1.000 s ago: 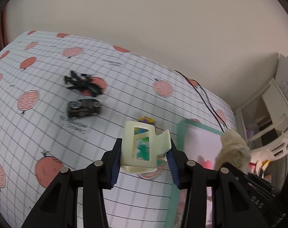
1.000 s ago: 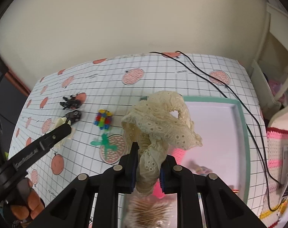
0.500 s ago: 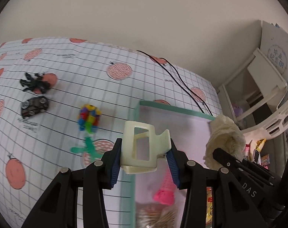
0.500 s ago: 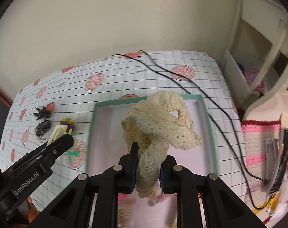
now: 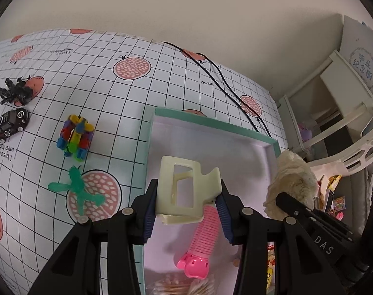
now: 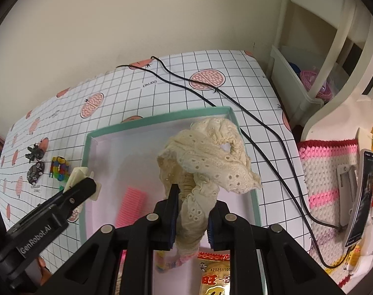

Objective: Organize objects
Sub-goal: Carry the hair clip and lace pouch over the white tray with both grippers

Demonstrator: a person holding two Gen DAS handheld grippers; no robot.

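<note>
Teal tray [image 5: 212, 123]: pink comb [image 5: 206, 231], cotton swabs [image 5: 176, 286], snack packet [image 6: 214, 274] inside. Left gripper [image 5: 186, 207] clamped on cream clip [image 5: 184, 191]; right gripper [image 6: 191, 211] pinching lace scrunchie [image 6: 208, 157], both above tray

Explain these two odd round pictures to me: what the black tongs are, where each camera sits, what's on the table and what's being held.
These are two hand-held grippers, no robot; each carries a fisheye camera looking along its jaws. The left gripper is shut on a cream plastic hair claw clip. The right gripper is shut on a cream lace scrunchie. Both hang over a shallow teal-rimmed tray holding a pink ribbed comb. On the grid-patterned tablecloth lie a black toy car, a colourful block toy and a black cable.
</note>
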